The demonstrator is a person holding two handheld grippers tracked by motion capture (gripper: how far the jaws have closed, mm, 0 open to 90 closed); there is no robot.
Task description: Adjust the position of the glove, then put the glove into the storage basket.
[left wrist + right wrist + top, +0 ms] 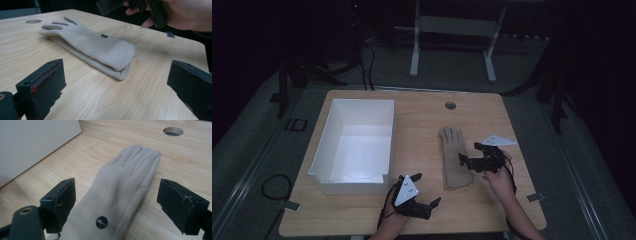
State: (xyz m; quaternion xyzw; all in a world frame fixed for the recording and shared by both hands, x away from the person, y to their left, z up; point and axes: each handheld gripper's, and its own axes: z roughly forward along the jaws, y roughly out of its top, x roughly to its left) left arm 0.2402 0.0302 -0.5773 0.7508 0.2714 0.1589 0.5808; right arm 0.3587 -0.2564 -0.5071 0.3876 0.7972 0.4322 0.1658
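1. High view: a beige fabric glove (pixel 453 157) is lying flat on the light wooden table (pixel 422 120), right of the open white rectangular box (pixel 357 142). The left gripper (pixel 426 190) is being held near the front edge, jaws spread.
2. Left gripper view: two stacked glove layers are being shown at the cuff (pixel 119 56) — the top layer alone could be pinched.
3. Right gripper view: the right gripper (pixel 116 202) is being held wide open astride the glove (pixel 122 185); free table is being left around it — the box wall (pixel 32 142) stands near.
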